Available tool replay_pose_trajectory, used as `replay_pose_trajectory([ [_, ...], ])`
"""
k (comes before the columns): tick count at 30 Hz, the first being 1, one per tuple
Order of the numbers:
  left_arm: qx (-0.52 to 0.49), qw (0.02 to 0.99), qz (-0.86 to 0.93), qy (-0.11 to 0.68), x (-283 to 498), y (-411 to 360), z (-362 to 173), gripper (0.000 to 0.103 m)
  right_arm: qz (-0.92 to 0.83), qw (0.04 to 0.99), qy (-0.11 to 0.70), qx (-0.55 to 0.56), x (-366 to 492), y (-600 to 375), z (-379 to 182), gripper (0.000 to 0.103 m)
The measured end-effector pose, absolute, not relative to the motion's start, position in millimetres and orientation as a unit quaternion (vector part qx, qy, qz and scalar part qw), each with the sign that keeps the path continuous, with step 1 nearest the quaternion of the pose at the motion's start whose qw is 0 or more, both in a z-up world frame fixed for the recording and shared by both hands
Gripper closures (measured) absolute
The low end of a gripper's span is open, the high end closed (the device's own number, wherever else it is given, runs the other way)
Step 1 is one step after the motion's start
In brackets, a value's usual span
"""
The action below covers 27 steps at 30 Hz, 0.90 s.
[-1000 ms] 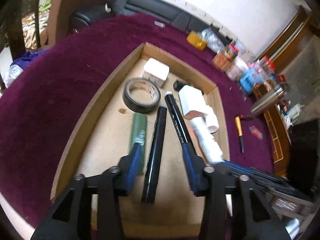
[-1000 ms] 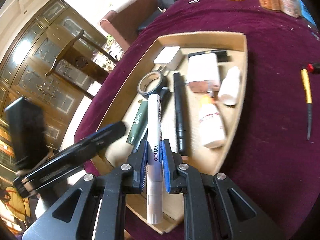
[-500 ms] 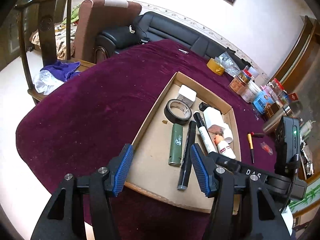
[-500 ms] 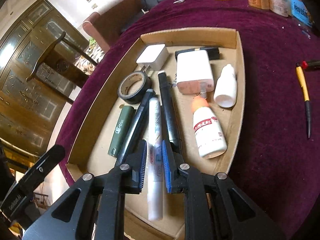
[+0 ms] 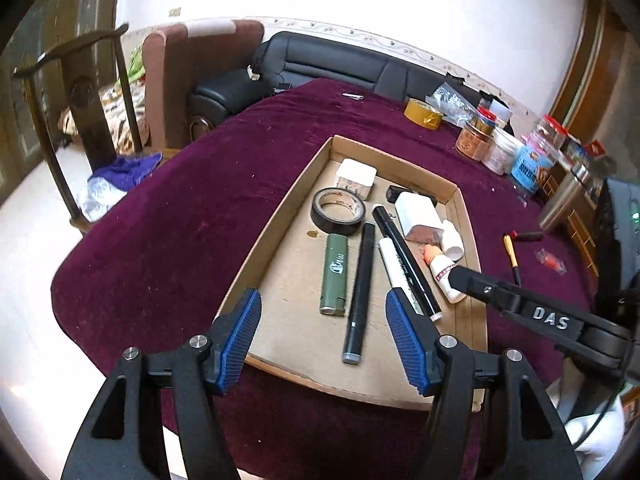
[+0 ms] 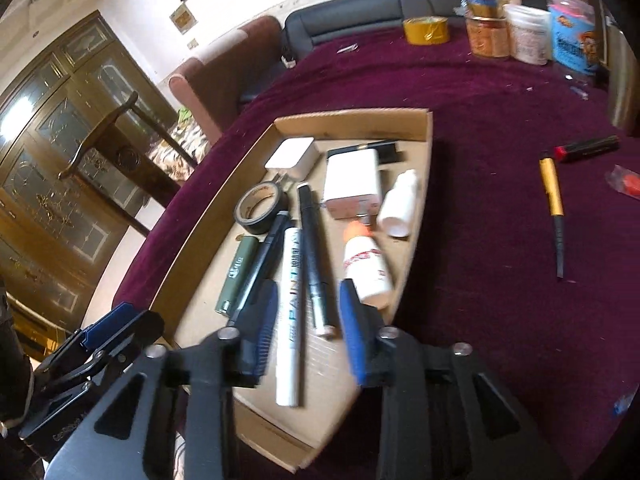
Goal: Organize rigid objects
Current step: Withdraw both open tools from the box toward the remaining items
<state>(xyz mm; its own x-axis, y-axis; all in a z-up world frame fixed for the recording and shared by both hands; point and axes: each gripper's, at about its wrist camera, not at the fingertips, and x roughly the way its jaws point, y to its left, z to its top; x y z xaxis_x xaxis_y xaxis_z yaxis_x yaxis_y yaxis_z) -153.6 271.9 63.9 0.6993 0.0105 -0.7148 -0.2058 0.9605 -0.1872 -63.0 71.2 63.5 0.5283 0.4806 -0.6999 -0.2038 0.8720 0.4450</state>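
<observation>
A cardboard tray (image 5: 276, 240) (image 6: 352, 120) on the purple table holds a tape roll (image 5: 338, 216) (image 6: 260, 208), a green lighter (image 5: 334, 274) (image 6: 236, 274), black markers (image 5: 360, 292) (image 6: 314, 240), a white paint marker (image 6: 290, 312) (image 5: 394, 266), glue bottles (image 6: 366, 268) and white boxes (image 6: 352, 184). My right gripper (image 6: 308, 324) is open, its jaws on either side of the white marker, which lies in the tray. My left gripper (image 5: 324, 340) is open and empty, above the tray's near edge. The right gripper also shows in the left wrist view (image 5: 520, 304).
A yellow-handled tool (image 6: 554, 204) and a red-tipped black item (image 6: 588, 147) lie on the cloth right of the tray. Jars (image 6: 524, 32) and yellow tape (image 6: 426, 30) stand at the far edge. Chairs and a sofa stand beyond the table.
My right gripper has opened and let go of the white marker, which now lies in the tray. My left gripper has pulled back and risen, staying open.
</observation>
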Motion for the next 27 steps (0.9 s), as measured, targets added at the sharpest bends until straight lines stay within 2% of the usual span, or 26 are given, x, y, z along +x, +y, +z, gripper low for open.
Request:
replay_pose_trajectory([
  [27,0.008,0.913,0.040,0.407,-159.0,171.5,67.7,0.044,0.118,0.865,0.424,0.241,-100.3,-56.6,41.2,0.070],
])
